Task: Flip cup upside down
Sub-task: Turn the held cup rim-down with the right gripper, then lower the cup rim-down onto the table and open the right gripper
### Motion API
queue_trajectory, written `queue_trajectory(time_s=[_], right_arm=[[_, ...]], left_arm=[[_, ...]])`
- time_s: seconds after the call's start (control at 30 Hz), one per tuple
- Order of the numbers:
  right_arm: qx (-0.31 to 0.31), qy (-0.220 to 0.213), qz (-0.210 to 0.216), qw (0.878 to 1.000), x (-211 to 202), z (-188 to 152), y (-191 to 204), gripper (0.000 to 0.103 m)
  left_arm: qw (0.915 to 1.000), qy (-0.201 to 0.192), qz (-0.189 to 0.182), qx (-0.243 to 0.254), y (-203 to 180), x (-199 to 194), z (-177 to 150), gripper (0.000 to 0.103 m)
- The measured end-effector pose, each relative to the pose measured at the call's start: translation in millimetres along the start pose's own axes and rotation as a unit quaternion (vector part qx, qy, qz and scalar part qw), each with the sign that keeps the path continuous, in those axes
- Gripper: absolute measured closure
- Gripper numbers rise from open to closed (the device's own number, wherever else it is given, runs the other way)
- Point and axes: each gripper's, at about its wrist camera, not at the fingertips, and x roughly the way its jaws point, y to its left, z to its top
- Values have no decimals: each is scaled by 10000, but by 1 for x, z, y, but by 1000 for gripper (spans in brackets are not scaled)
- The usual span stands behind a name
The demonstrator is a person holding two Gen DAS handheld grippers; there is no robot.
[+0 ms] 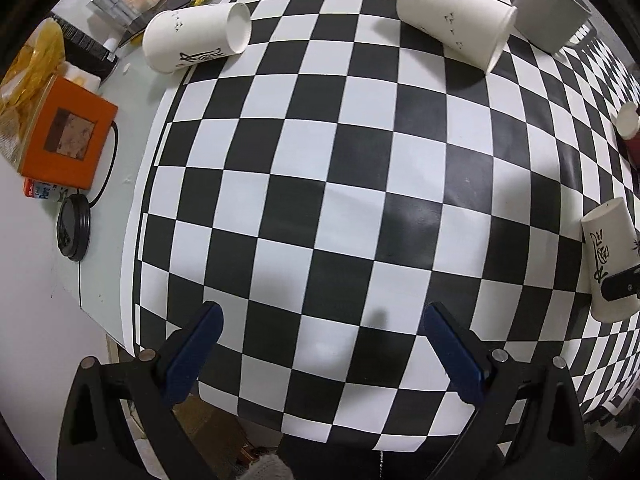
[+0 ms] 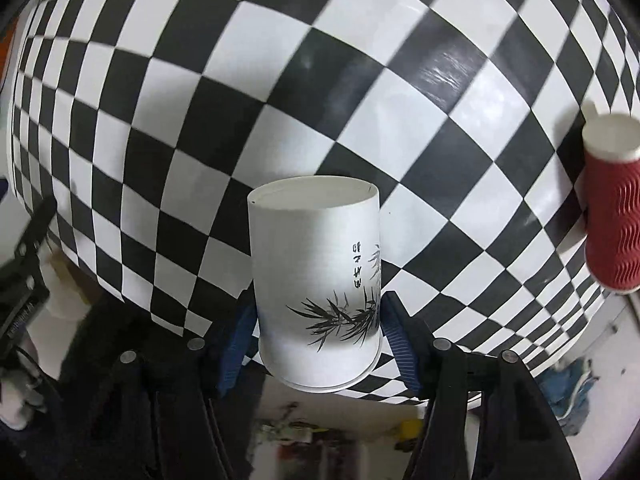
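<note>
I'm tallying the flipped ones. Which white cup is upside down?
The bamboo-print white cup gripped in the right tool: closed base up, rim down. The two other white cups lie on their sides.

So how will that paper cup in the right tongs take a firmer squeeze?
The paper cup looks thin-walled, so it would probably dent. It seems empty and light. Upside down in the right tongs, its wide rim should stand steadily.
</note>
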Motion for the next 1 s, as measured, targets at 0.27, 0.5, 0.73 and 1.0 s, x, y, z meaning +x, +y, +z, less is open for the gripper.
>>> queue_trajectory(time_s=[0.27,0.5,0.73,1.0], right_arm=[[-27,-150,-191,9997,-15,-2,-1,10],[-108,-428,-156,9989,-23,25,9,44],[402,-1479,345,9876,-53,7,-8,44],[1489,-4084,402,8997,-81,-36,-24,44]], left_arm=[[10000,-36,10,12,-3,-8,-2,1],[10000,-8,32,58,1,-7,-2,1],[9993,36,-374,-64,3,0,17,1],[9982,-184,-560,54,-20,2,59,1]])
